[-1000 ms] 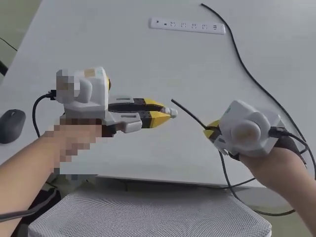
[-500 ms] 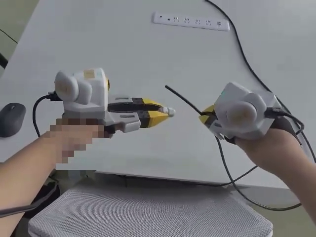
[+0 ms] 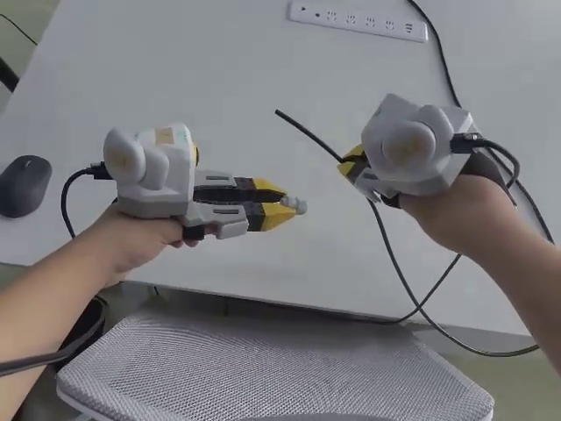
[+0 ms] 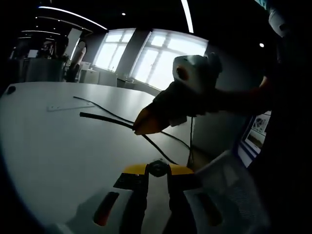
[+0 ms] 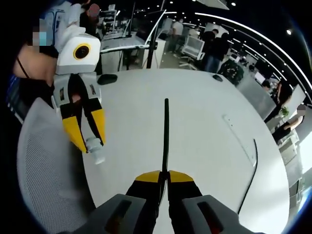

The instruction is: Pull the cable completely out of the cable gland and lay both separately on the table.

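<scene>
My left gripper [image 3: 286, 208] is shut on the small grey-white cable gland [image 3: 297, 206], held in the air at the table's near edge. In the left gripper view the gland [image 4: 158, 168] sits between the yellow jaw tips. My right gripper [image 3: 349, 163] is shut on the thin black cable [image 3: 307, 136], whose free end points up and left, apart from the gland. In the right gripper view the cable [image 5: 165, 136] runs straight out from my jaws [image 5: 164, 176]. The gland [image 5: 95, 150] hangs at the left gripper's tips to the left.
A white power strip [image 3: 355, 19] lies at the far side of the white table [image 3: 175, 79]. A second black cable [image 3: 443, 61] trails from it down the right side. A dark mouse [image 3: 22, 184] rests at the left edge. A grey mesh chair [image 3: 263, 368] stands below the grippers.
My right gripper has lifted the cable up and farther over the table, so the gap between its free end and the gland has widened. The left gripper has stayed nearly still.
</scene>
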